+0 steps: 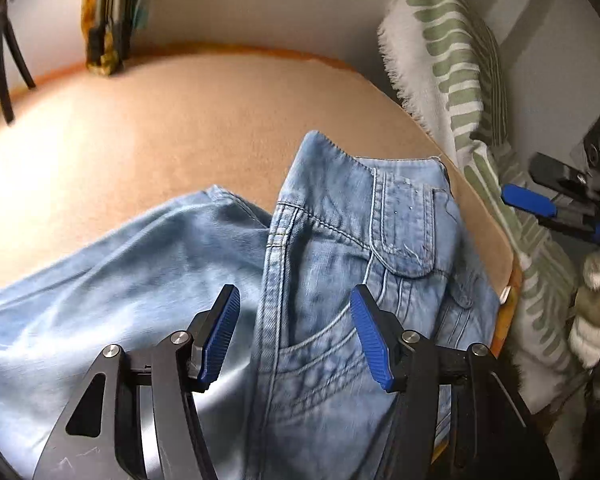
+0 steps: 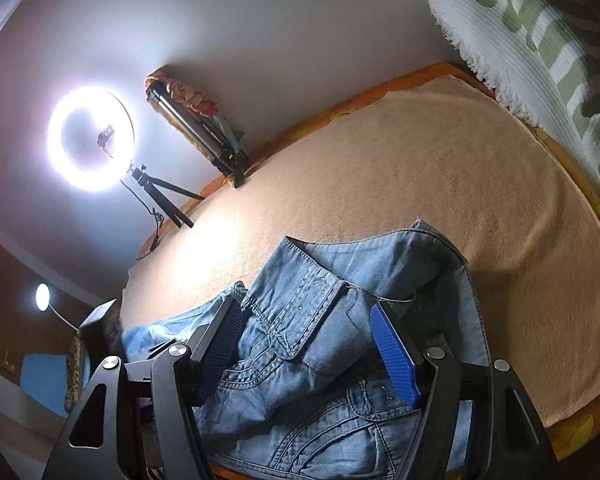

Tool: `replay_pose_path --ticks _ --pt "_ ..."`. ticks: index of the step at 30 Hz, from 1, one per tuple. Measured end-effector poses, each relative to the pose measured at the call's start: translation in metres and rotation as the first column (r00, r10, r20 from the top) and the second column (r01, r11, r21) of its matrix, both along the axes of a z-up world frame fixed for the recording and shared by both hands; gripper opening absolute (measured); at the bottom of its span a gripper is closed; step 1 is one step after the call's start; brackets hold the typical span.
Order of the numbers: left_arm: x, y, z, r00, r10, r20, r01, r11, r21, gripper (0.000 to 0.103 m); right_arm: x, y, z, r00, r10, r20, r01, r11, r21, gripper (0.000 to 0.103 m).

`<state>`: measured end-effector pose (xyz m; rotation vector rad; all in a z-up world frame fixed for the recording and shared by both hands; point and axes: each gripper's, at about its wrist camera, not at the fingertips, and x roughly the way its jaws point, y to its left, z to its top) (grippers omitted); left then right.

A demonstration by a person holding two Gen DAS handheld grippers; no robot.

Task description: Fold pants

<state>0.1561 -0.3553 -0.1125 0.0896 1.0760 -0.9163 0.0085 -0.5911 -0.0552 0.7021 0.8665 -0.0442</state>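
Light blue denim pants (image 1: 320,248) lie on a peach blanket (image 1: 172,128), waistband and pockets toward the right edge, a leg spreading left. My left gripper (image 1: 294,320) is open just above the hip pocket, its blue pads either side of a side seam, holding nothing. In the right wrist view the pants (image 2: 320,320) are bunched at the waist, a flap pocket showing. My right gripper (image 2: 304,328) is open with the bunched waist cloth between its blue pads (image 2: 392,352). The right gripper also shows at the right edge of the left wrist view (image 1: 548,204).
A white and green patterned cloth (image 1: 452,60) hangs at the right of the bed. A ring light on a small tripod (image 2: 92,136) and a folded tripod (image 2: 204,136) stand at the far edge by the wall. The blanket's orange border (image 2: 580,428) marks the near edge.
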Motion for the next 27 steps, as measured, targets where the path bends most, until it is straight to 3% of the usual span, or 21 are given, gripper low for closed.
replay_pose_path --ticks 1,4,6,9,12,16,23,27 --pt "0.000 -0.002 -0.002 1.000 -0.004 -0.004 0.004 1.000 -0.010 0.055 0.001 0.001 0.000 1.000 0.002 -0.002 -0.002 1.000 -0.006 0.071" --pt "-0.003 -0.008 -0.003 1.000 -0.024 0.001 0.024 1.000 -0.020 0.020 0.003 0.002 0.003 1.000 0.006 -0.007 -0.006 1.000 -0.016 0.071" --pt "-0.006 -0.009 -0.001 1.000 -0.020 -0.003 0.020 0.999 -0.047 0.007 0.004 0.002 0.004 1.000 0.008 -0.010 -0.008 1.000 -0.023 0.071" --pt "-0.014 -0.004 0.010 0.999 -0.035 0.018 0.037 0.995 -0.096 0.005 0.007 0.002 0.008 1.000 0.007 -0.015 -0.008 1.000 -0.029 0.071" --pt "-0.037 -0.005 0.027 0.993 -0.104 0.064 0.112 0.985 -0.134 0.005 0.013 0.006 0.015 1.000 0.027 -0.011 -0.027 0.999 -0.030 0.071" --pt "-0.068 -0.014 0.040 0.972 -0.191 0.136 0.208 0.970 -0.127 0.005 0.027 0.017 0.024 0.997 0.074 -0.016 -0.074 0.997 -0.025 0.071" --pt "-0.092 -0.025 0.038 0.955 -0.258 0.145 0.276 0.954 -0.118 0.005 0.056 0.047 0.018 0.981 0.156 -0.112 -0.166 0.982 -0.088 0.071" --pt "-0.104 -0.027 0.038 0.942 -0.299 0.151 0.315 0.943 -0.102 0.005 0.065 0.052 0.006 0.972 0.131 -0.196 -0.164 0.972 -0.168 0.066"
